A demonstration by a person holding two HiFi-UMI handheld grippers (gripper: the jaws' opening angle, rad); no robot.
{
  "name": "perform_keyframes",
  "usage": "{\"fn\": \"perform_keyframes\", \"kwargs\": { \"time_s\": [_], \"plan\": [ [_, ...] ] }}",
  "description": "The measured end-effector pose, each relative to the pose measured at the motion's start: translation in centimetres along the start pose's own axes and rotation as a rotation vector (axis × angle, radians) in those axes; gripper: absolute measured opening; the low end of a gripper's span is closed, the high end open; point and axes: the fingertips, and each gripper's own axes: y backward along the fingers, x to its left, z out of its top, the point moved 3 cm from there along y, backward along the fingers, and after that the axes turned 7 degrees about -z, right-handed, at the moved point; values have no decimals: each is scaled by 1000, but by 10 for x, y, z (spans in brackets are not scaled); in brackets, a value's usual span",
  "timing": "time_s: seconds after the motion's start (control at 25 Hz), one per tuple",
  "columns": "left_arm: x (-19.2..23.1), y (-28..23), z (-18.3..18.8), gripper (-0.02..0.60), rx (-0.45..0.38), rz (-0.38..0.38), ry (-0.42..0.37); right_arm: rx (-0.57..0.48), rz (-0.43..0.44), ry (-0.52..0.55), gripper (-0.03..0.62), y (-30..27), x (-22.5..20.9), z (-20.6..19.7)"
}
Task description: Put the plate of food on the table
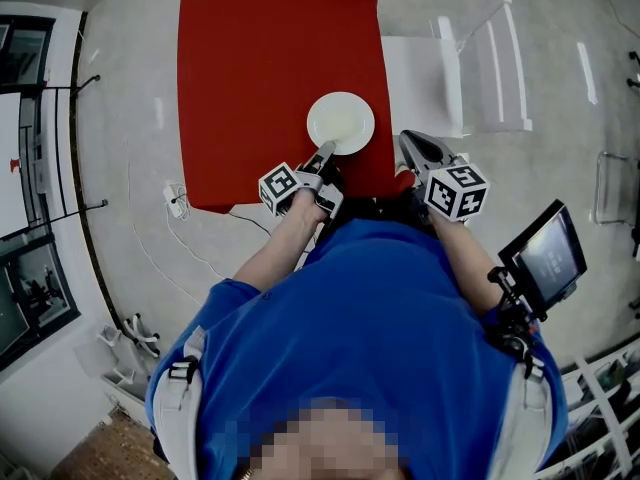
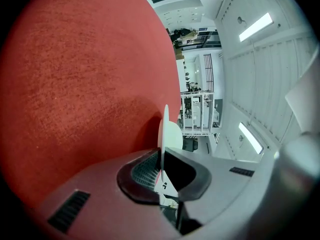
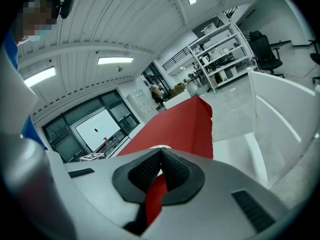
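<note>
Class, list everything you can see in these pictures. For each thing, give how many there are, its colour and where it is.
table: one, red, in front of the person
plate: one, white, on the table close to its near edge
chair: one, white, on the floor right of the table
power strip: one, white, on the floor left of the table
screen: one, dark, at the person's right side
shirt: one, blue, on the person
left claw: one, grey, shut on the plate's rim
right claw: one, grey, shut and empty, by the table's near right corner
</note>
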Motion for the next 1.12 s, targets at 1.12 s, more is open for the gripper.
{"fn": "perform_keyframes", "kwargs": {
  "time_s": [1.12],
  "plan": [
    [21, -9, 2, 17, 43, 160, 22, 25, 44, -9, 2, -20, -10, 8]
  ]
}}
